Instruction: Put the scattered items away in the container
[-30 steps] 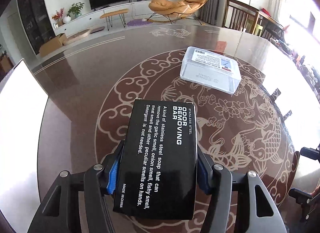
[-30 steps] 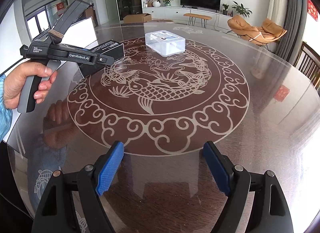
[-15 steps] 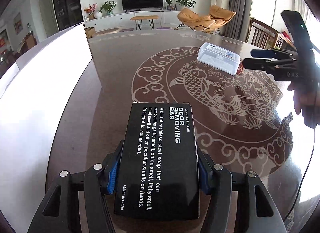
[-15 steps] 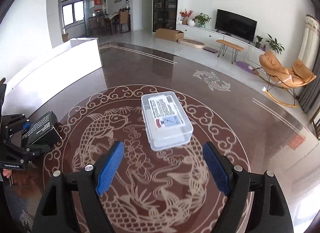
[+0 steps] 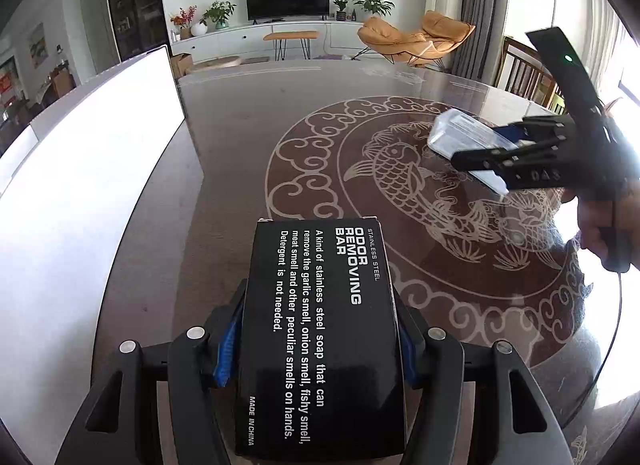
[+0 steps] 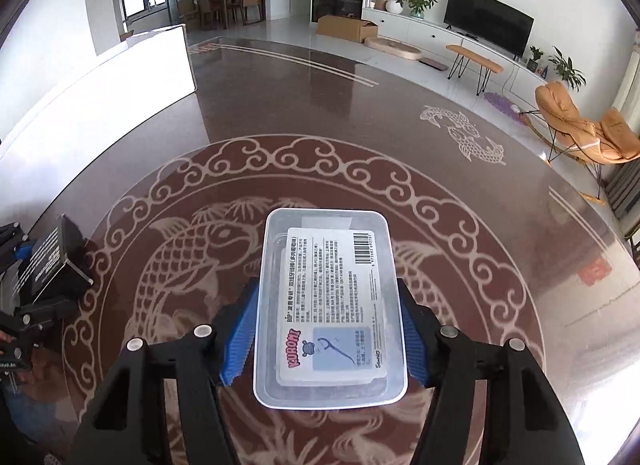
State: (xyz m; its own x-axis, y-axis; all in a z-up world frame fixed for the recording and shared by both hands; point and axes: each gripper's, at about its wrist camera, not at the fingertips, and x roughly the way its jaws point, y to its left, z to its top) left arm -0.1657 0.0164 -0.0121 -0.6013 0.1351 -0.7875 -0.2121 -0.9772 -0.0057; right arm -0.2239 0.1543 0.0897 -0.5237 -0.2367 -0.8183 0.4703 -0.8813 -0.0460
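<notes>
My left gripper point(image 5: 316, 341) is shut on a black odor-removing-bar box point(image 5: 320, 329) and holds it above the round table beside the white container point(image 5: 80, 185). In the right wrist view the same box point(image 6: 52, 261) shows at the far left. My right gripper point(image 6: 328, 333) has its blue pads against both sides of a clear plastic floss-pick box point(image 6: 328, 305) on the table. That box point(image 5: 460, 137) and the right gripper point(image 5: 520, 153) also show at the right of the left wrist view.
The white container point(image 6: 120, 77) stands along the table's left edge. The brown round table point(image 6: 360, 125) has a fish pattern under glass. Dining chairs point(image 5: 528, 77) stand past the far right edge.
My right gripper moved forward to the clear floss-pick box and closed around it. My left gripper swung left with the black box, toward the white container.
</notes>
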